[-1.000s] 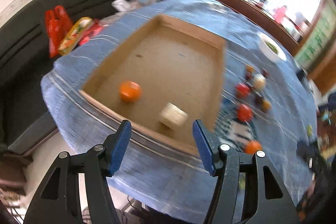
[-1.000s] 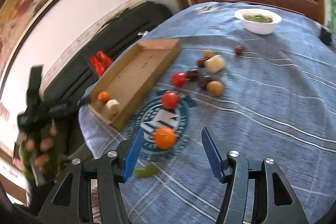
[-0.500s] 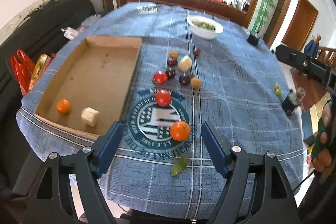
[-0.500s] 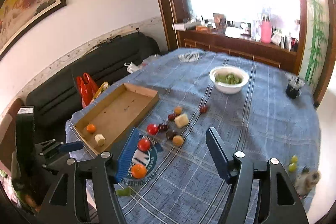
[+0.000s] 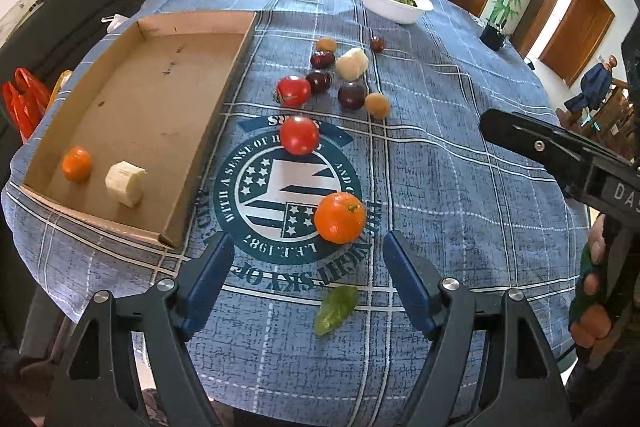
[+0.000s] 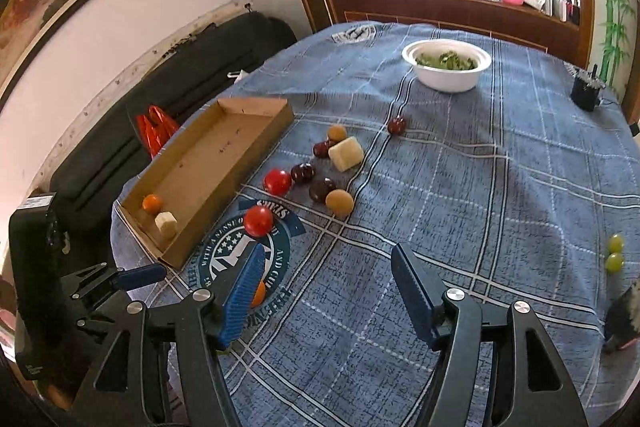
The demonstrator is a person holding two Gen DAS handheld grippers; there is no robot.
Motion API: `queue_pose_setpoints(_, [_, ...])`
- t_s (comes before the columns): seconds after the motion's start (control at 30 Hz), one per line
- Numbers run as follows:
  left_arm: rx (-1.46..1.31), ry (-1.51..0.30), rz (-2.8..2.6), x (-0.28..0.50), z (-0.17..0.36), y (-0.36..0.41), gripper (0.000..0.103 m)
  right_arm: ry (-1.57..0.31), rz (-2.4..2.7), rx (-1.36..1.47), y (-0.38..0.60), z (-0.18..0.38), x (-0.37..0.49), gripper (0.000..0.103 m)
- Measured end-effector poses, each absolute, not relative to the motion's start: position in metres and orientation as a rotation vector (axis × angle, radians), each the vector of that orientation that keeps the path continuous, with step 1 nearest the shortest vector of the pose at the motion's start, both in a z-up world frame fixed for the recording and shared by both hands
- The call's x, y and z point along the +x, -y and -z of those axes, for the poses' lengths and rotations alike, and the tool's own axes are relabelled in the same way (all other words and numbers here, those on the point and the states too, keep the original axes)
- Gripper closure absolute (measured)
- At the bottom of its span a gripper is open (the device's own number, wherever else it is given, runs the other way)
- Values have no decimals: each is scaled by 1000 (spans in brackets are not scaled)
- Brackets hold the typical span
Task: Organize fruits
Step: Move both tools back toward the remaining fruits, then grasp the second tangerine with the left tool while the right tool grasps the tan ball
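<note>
Just beyond the wide-open, empty left gripper (image 5: 308,259) sat the orange (image 5: 340,217) on the blue tablecloth (image 5: 460,155), outside the cardboard tray (image 5: 224,83); a clumsy, off-centre close risked rolling it away, while the right gripper (image 6: 328,281) hung open, empty

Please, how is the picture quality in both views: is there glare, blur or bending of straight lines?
Left wrist view: sharp; the brown cardboard tray has a long edge that bows, and the window behind is washed out. Right wrist view: also sharp; the window glares white, and the white bowl of greens stays clear.
</note>
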State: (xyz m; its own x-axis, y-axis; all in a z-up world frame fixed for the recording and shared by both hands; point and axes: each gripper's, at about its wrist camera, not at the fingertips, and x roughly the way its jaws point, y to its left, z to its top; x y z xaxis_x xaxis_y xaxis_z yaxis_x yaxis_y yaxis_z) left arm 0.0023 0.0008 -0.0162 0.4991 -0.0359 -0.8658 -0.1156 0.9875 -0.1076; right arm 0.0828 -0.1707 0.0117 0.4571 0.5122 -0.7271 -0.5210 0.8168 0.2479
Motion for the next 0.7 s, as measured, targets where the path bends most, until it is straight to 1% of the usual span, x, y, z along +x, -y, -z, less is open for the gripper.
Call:
queue_pose_setpoints(0.47, [-184, -1078, -31, 10, 28, -1, 26, -927, -641, -29, 162, 4, 92, 36])
queue_pose_setpoints(0.6, [-208, -1091, -10, 17, 36, -2, 26, -946, -670, -45, 149, 17, 101, 42])
queue_pose_setpoints(0.67, [-215, -1099, -5, 22, 38, -1, 26, -971, -680, -44, 140, 28, 110, 48])
queue_pose_setpoints(0.7, [-216, -1100, -2, 25, 39, 0, 26, -989, -679, -52, 135, 35, 118, 48])
